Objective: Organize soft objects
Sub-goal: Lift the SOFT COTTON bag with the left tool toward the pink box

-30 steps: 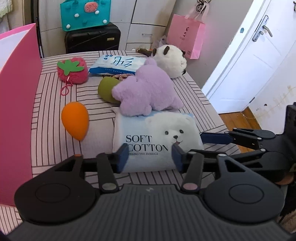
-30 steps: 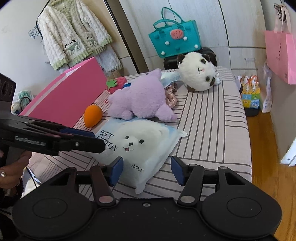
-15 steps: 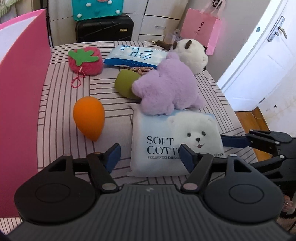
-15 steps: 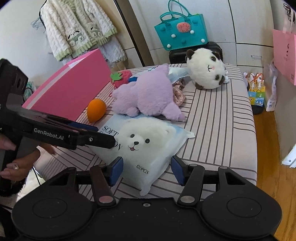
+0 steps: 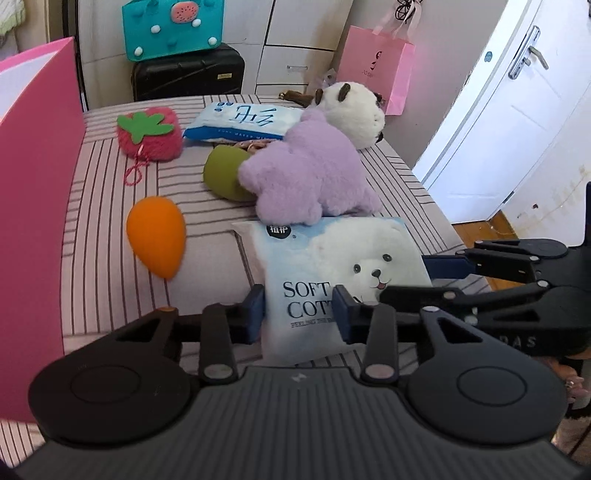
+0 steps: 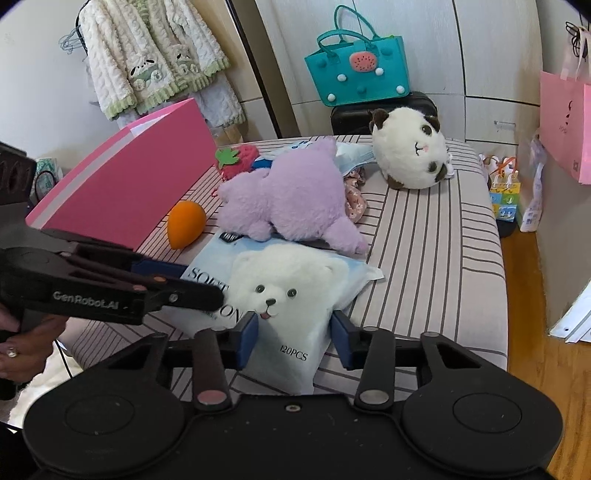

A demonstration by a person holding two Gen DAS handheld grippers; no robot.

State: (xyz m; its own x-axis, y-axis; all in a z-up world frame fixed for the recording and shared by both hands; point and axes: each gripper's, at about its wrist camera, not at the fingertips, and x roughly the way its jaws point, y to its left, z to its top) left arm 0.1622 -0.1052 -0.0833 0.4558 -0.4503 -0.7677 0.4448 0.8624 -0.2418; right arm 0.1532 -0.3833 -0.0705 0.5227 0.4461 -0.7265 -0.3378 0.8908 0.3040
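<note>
A soft cotton pack with a white bear print lies on the striped table, also in the right wrist view. My left gripper has its jaws on both sides of the pack's near left corner, touching it. My right gripper straddles the pack's near right corner the same way. A purple plush lies partly on the pack's far edge. An orange sponge, green sponge, strawberry plush, tissue pack and panda plush lie around.
A tall pink box stands along the table's left side, also in the right wrist view. A black suitcase with a teal bag stands behind the table. A white door is on the right.
Both grippers have moved forward onto the cotton pack and their jaws have narrowed around its near corners. The pack now sits between both pairs of fingers.
</note>
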